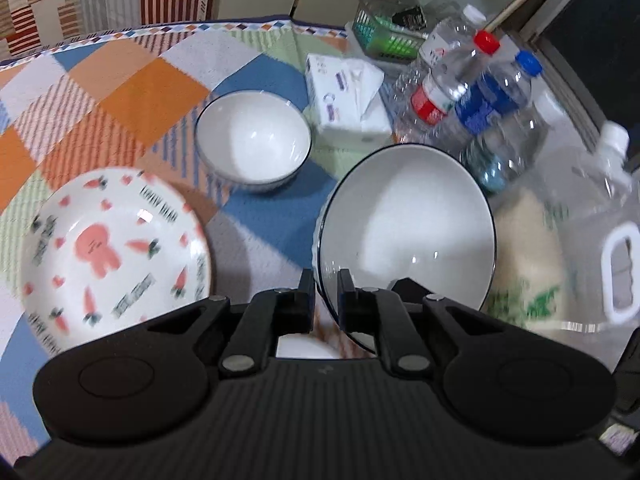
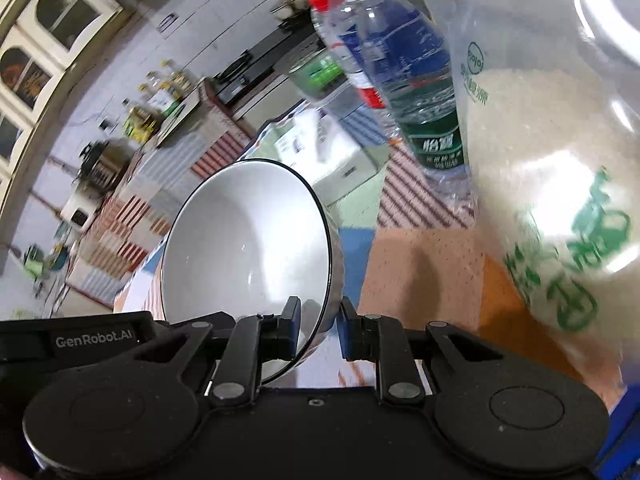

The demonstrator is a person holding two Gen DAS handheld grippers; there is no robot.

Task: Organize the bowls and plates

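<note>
While each gripper held a bowl by its rim, the scene stood at the carrying step of the sorting task, with neither bowl yet set down. The left gripper [image 1: 325,298] was clenched on the near rim of a dark-rimmed white bowl [image 1: 408,228], one finger inside the wall and one outside; the bowl was tipped up on edge, its hollow facing the camera, apparently lifted clear of the patchwork tablecloth [image 1: 132,92]. The right gripper [image 2: 318,326] pinched a second dark-rimmed bowl [image 2: 248,240] in the same manner, likewise tilted and raised. Two pieces remained on the cloth in the left wrist view: a smaller white bowl [image 1: 253,140], upright near the middle, and a carrot-print plate [image 1: 114,256], lying flat to its left and well apart from it. A tissue box [image 1: 346,96], several water bottles [image 1: 472,92] and a large clear jug [image 1: 600,248] crowded the right side of the table, the jug and a green-labelled bottle [image 2: 420,92] close beside the right-hand bowl. The next move, judged from this layout, called for levelling one held bowl and nesting it with its like, probably over the small bowl or into the other held bowl. Both grips sat on thin rims, so a slow tilt back to level seemed advisable, clear of the bottles.
</note>
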